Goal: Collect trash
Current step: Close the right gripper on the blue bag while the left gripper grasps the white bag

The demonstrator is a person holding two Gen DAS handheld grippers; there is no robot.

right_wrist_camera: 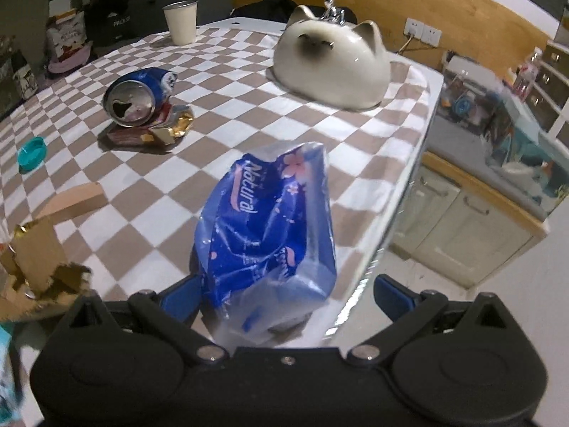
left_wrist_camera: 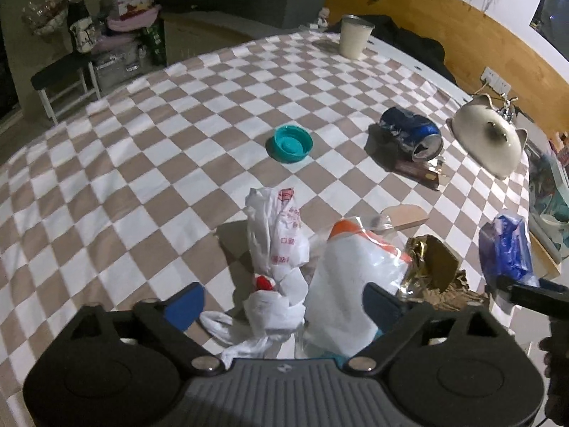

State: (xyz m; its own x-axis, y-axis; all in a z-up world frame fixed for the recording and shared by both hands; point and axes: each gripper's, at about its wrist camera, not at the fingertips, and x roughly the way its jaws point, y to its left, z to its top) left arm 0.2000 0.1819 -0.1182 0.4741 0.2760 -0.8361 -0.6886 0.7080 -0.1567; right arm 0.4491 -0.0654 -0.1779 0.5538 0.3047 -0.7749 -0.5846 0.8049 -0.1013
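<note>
My left gripper (left_wrist_camera: pixel 284 302) is open, its jaws wide on either side of a crumpled white plastic bag with red print (left_wrist_camera: pixel 275 245) and a clear pouch with white and orange contents (left_wrist_camera: pixel 350 277). My right gripper (right_wrist_camera: pixel 288 293) is open around a blue "Natural" tissue wrapper (right_wrist_camera: pixel 270 227) near the table's right edge; the wrapper also shows in the left wrist view (left_wrist_camera: pixel 508 249). A crushed blue can (right_wrist_camera: pixel 140 94) lies on a dark wrapper with gold foil (right_wrist_camera: pixel 153 135). A teal cap (left_wrist_camera: pixel 292 144) lies mid-table.
The table has a brown-and-white checkered cloth (left_wrist_camera: pixel 142 163). A white cup (left_wrist_camera: pixel 354 37) stands at the far end. A ceramic cat figure (right_wrist_camera: pixel 332 67) sits at the right. Torn cardboard and gold foil (left_wrist_camera: pixel 432 259) lie near the grippers. Cabinets (right_wrist_camera: pixel 462 220) stand beyond the table edge.
</note>
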